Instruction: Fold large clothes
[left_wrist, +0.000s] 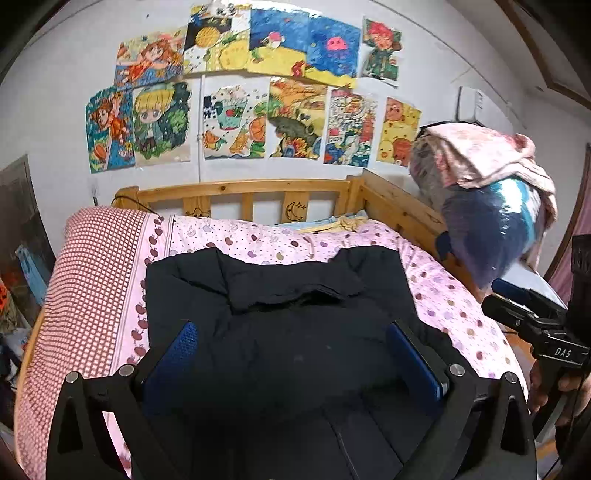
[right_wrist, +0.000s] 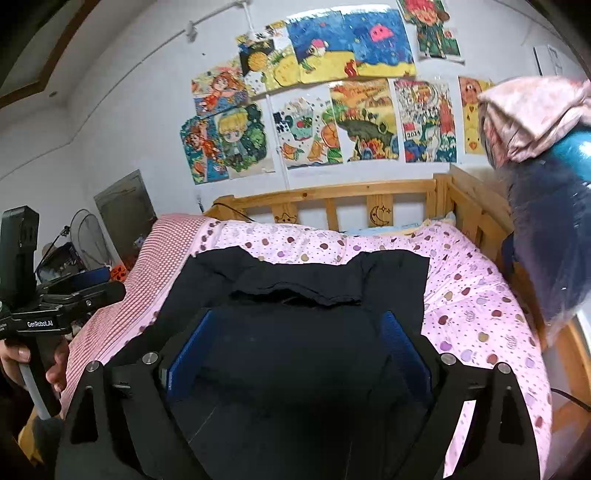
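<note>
A black garment (left_wrist: 295, 314) lies spread on the pink dotted quilt (left_wrist: 436, 291) of a wooden-railed bed (left_wrist: 240, 192), filling the near and middle part of the bedding and reaching toward the far rail. Its far edge shows two raised corners with a dip between them, and a loose flap of the same cloth lies rumpled across the middle. What kind of garment it is cannot be told; the dark fabric hides seams and sleeves.

The left gripper (left_wrist: 291, 354) hangs over the near part of the cloth with its blue-padded fingers (left_wrist: 173, 362) spread wide and nothing between them. The right gripper (right_wrist: 295, 347) does the same just to the right, fingers (right_wrist: 402, 347) wide apart and empty. Each tool shows at the edge of the other's view, held in a hand (left_wrist: 550, 391).

The cloth looks soft and limp, fairly thick, probably moderate in weight for its size. It will likely sag and bunch if lifted by one point, so a hold at two matching spots suits it: the near corners or the outer edges left and right, pinching a single layer. The rumpled middle flap may need smoothing first. The quilt beneath is soft too, so a deep pinch risks catching bedding with the garment.
</note>
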